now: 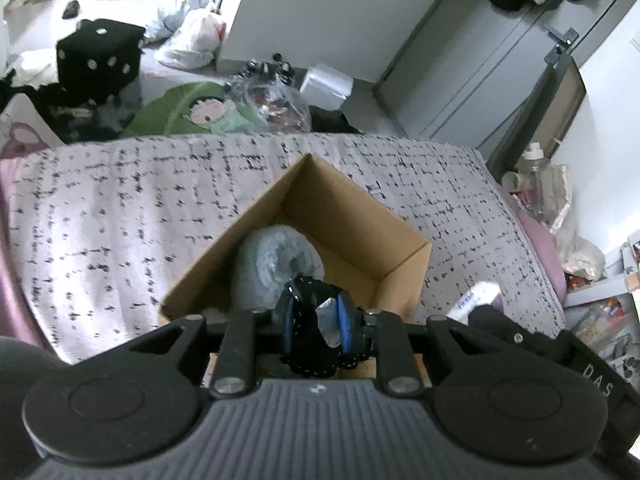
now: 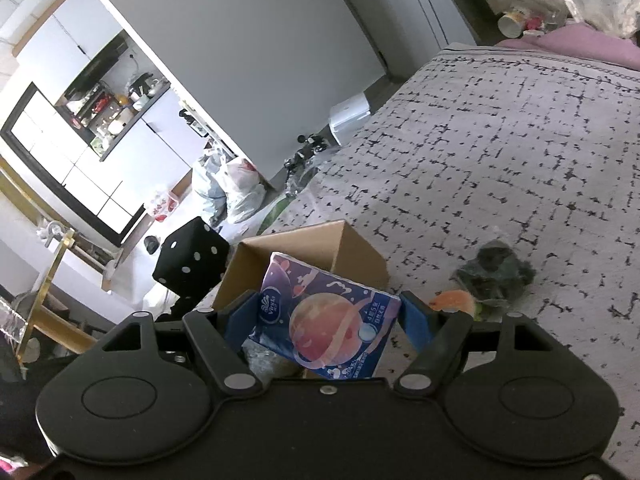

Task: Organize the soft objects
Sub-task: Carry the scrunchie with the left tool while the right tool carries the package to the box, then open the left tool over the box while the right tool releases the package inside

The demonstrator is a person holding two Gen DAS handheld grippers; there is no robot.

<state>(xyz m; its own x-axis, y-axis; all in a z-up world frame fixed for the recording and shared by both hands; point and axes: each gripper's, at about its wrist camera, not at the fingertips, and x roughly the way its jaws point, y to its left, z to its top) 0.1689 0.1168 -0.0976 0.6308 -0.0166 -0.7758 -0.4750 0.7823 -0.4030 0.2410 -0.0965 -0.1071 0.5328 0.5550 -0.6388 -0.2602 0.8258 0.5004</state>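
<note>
Left tool (image 1: 316,322) — clamped on black fabric (image 1: 308,300), over box (image 1: 352,216) on bed (image 1: 120,208); lower, release beside grey plush (image 1: 272,260). Right tool (image 2: 328,316) — gripping tissue pack (image 2: 326,316) near box; follow after.

**Two black handheld grippers, blue pads**

Left gripper (image 1: 316,322): black linkage arms, silver pivot screws, round side discs, grey ribbed base, blue pads (image 1: 343,320), white "DAS" lettering. Right gripper (image 2: 328,312): same build, smooth black base, blue pads (image 2: 416,320).
</note>
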